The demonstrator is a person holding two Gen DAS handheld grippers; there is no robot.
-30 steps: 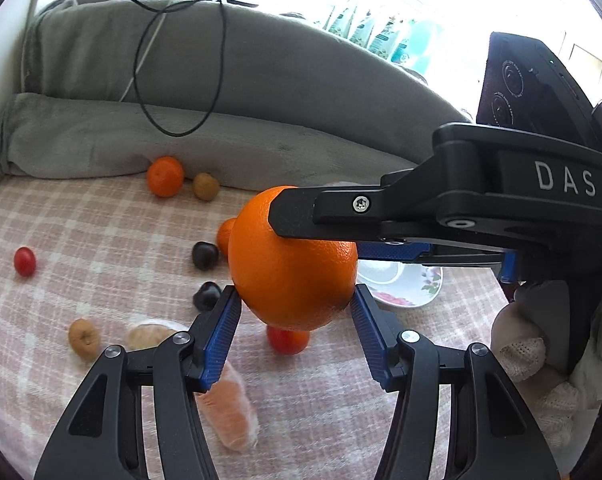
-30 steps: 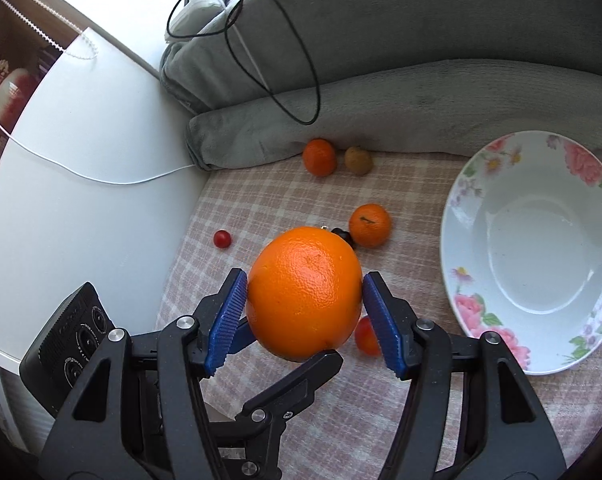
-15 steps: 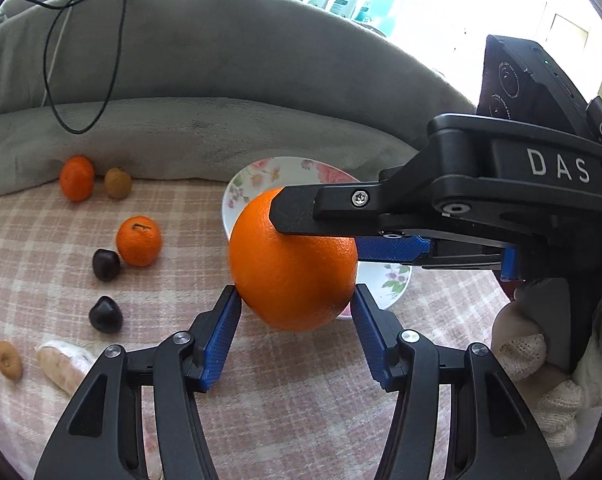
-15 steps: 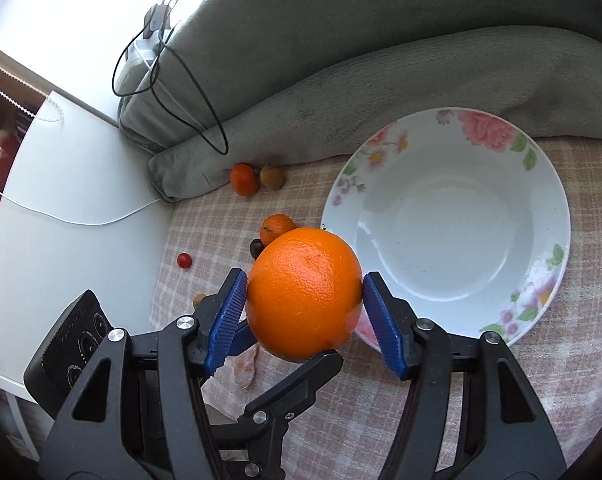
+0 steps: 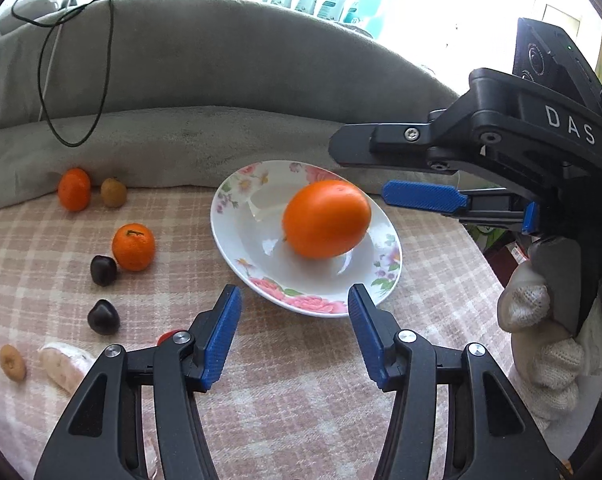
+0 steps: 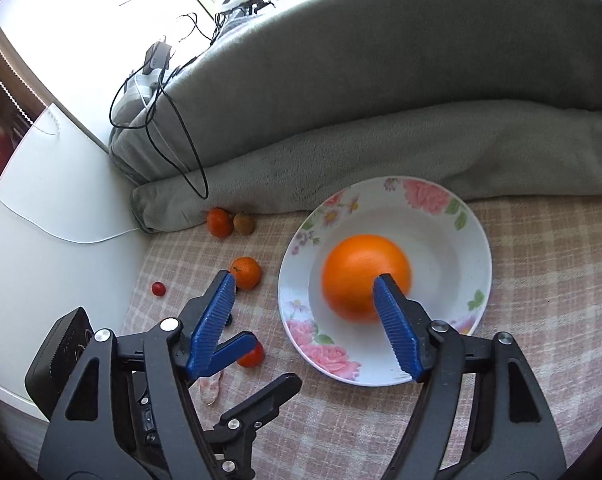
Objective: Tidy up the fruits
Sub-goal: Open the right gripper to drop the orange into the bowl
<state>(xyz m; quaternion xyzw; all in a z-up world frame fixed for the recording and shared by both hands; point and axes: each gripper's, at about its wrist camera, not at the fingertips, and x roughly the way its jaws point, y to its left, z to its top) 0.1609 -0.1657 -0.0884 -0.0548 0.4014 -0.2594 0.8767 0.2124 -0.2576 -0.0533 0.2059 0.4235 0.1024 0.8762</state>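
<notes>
A large orange [image 5: 327,218] [image 6: 361,276] sits blurred inside the white floral bowl [image 5: 237,184] [image 6: 433,196] on the pink checked cloth. My right gripper [image 6: 304,280] [image 5: 361,172] hovers over the bowl's near-left side. Its jaws are opening, and the orange lies free beyond and below them, untouched. My left gripper [image 5: 293,296] [image 6: 275,360] stands open just short of the bowl's near rim. Its jaws are closing slightly with nothing between them. A gloved hand [image 5: 541,340] holds the right gripper's handle.
Left of the bowl lie a mandarin [image 5: 133,247], two dark fruits [image 5: 103,270], another mandarin [image 5: 74,189] beside a brown fruit [image 5: 113,192], a cherry tomato [image 6: 158,289] and a red tomato [image 6: 253,356]. A grey blanket [image 5: 221,92] with a black cable borders the back.
The right gripper's jaws have spread and let go of the orange, which now sits in the bowl. Both grippers moved right, bringing the bowl under them.
</notes>
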